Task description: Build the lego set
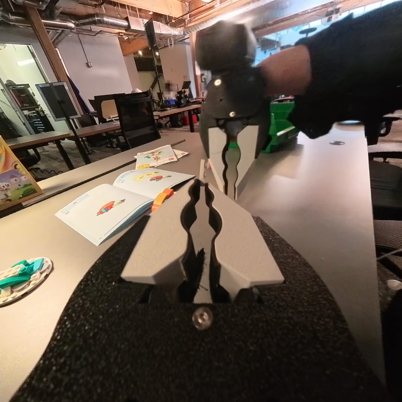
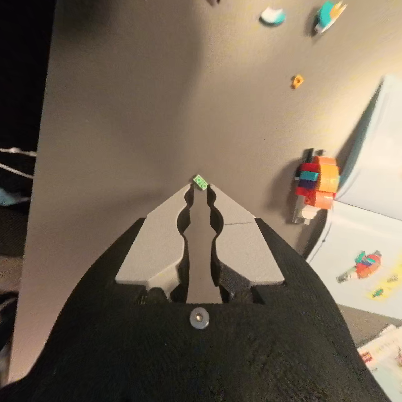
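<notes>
The right hand-held gripper (image 2: 200,185) is pinching a small green plate (image 2: 200,182) at its fingertips above the counter (image 2: 130,108). The multicoloured brick build (image 2: 315,187) is lying to its right. The left hand-held gripper (image 1: 202,185) is sitting narrowed, gripping nothing visible.

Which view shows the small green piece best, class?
The right wrist view: the green piece sits sharp and centred at the right gripper tips, studs visible. The left wrist view shows that gripper from outside; the piece can't be made out there.

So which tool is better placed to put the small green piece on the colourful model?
Probably the right tool: its tips already hold the small green piece, and the colourful model lies near, beside the open booklet. The left tool looks nearly shut and seems to hold nothing.
</notes>
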`<state>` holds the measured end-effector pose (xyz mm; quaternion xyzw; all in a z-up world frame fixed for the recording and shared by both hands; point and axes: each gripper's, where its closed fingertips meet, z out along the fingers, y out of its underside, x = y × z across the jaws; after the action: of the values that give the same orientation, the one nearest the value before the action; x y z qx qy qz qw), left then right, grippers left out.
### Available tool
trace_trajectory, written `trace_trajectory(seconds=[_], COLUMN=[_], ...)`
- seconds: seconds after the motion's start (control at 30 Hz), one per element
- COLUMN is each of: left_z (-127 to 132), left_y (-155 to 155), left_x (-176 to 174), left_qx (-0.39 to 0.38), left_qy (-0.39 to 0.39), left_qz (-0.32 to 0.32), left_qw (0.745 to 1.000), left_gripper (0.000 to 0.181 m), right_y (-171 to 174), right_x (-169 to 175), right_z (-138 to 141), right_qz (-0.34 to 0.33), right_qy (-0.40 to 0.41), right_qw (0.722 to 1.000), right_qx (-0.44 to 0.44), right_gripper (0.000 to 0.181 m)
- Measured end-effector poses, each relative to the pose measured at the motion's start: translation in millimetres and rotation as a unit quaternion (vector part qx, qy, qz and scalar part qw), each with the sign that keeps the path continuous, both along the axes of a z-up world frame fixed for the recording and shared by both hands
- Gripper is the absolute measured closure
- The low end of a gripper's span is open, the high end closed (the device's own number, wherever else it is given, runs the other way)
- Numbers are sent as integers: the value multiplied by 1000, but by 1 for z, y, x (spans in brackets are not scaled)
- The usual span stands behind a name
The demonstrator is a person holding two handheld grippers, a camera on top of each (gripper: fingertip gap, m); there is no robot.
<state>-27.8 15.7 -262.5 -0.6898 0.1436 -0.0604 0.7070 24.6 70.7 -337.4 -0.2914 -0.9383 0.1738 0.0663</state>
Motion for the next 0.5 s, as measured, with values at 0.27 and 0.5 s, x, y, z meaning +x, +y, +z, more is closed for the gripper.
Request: trace_trajectory(seconds=[0.27,0.5], left_z=[6,6], left_y=[-1,-1], left_x=[-12,-12], left_qx=[13,11], left_qy=[-12,-14], left_qz=[22,22], left_qw=[1000,1000], left_gripper=[179,179], right_y=[2,4], right_x=[-3,-2], right_z=[-19,-24], right_qz=[104,115], right_qy=[-133,-161], right_qw=[985,979], right_qx=[36,38], right_gripper=[172,174])
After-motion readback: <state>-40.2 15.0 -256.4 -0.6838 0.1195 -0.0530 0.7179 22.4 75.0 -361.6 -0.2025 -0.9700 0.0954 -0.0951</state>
